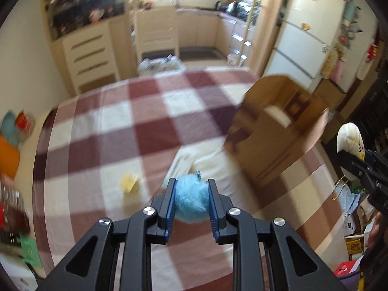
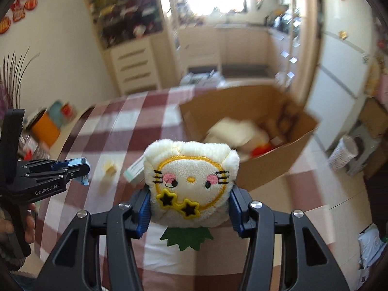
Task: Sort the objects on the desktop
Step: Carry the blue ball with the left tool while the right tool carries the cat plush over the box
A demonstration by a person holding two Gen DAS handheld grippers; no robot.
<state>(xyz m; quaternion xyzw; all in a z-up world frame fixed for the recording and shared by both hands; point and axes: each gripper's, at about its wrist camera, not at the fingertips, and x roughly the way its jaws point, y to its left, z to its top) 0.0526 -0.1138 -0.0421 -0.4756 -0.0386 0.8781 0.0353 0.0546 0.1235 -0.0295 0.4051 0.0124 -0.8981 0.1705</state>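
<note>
Both items are handling as light, squashy plush; mid-body pinches suit them, though fur could slip. Blue pom-pom (image 1: 191, 192), lower centre of the left view, is sitting pinched in the left gripper (image 1: 191, 194). Cream plush toy (image 2: 190, 181) is being squeezed by the right gripper (image 2: 190, 208). Both grippers are angling down over the checked surface (image 1: 116, 126), cardboard box (image 2: 266, 160) at upper right.

Your fluffy blue pompom (image 1: 191, 195) is up off the table, left of the cardboard box (image 2: 254, 169). The cream plush toy (image 2: 191, 184) with star glasses faces you upright, just in front of that box.
</note>
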